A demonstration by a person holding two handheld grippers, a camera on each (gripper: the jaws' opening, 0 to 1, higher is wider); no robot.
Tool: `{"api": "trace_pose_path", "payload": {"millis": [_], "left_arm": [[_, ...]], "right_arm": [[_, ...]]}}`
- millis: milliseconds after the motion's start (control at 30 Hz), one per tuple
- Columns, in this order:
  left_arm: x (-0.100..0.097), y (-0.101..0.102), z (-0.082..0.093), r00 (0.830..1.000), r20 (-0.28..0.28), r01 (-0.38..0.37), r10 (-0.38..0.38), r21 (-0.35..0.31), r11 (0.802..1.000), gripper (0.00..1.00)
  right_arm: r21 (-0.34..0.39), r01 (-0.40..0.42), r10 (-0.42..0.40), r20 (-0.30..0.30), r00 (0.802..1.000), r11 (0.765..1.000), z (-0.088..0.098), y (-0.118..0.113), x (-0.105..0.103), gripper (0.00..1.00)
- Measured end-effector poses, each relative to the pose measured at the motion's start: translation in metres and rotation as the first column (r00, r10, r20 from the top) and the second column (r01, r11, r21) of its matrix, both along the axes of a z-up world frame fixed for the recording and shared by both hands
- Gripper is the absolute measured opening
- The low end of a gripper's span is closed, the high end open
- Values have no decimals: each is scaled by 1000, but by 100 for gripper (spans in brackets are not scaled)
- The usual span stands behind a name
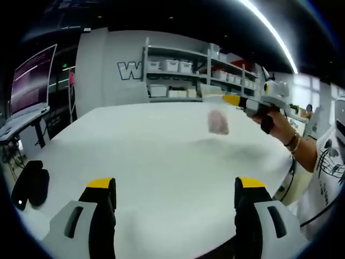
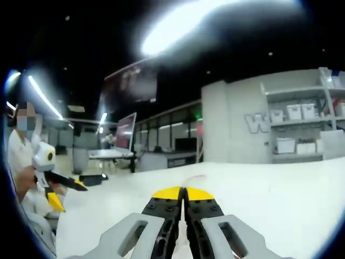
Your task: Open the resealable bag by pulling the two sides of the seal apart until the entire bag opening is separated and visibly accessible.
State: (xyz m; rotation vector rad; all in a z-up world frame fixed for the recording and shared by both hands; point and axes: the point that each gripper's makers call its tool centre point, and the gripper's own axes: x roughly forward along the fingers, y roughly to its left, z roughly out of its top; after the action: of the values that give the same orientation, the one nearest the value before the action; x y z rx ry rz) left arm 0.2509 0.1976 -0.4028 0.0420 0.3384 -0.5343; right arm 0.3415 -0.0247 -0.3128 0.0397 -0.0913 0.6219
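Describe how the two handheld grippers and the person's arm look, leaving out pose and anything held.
Both grippers share one build: the left gripper and right gripper have pale grey bodies with slotted cut-outs, black jaws and yellow tips. The person's hand wears a black strap, with bracelets at the wrist, and a white shirt with a black graphic print.

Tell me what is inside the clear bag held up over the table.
Inside the resealable bag, hanging from the right gripper above the white table, sits a pinkish lump; blur hides what it is.
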Motion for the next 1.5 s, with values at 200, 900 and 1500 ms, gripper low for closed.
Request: {"api": "trace_pose_path", "payload": {"millis": [200,900,1500], "left_arm": [[0,-3,-2,1000,-5,9,-9,1,1000,89],[1,-12,-7,999,-20,37,-37,-6,999,87],[-1,-18,-8,998,-21,53,-53,-9,999,85]], "right_arm": [[-3,-8,8,-2,1000,1000,-1,1,-8,0],[17,-50,50,-4,999,999,-2,1,-36,0],[23,-68,69,-24,997,997,-10,-2,-54,0]]}}
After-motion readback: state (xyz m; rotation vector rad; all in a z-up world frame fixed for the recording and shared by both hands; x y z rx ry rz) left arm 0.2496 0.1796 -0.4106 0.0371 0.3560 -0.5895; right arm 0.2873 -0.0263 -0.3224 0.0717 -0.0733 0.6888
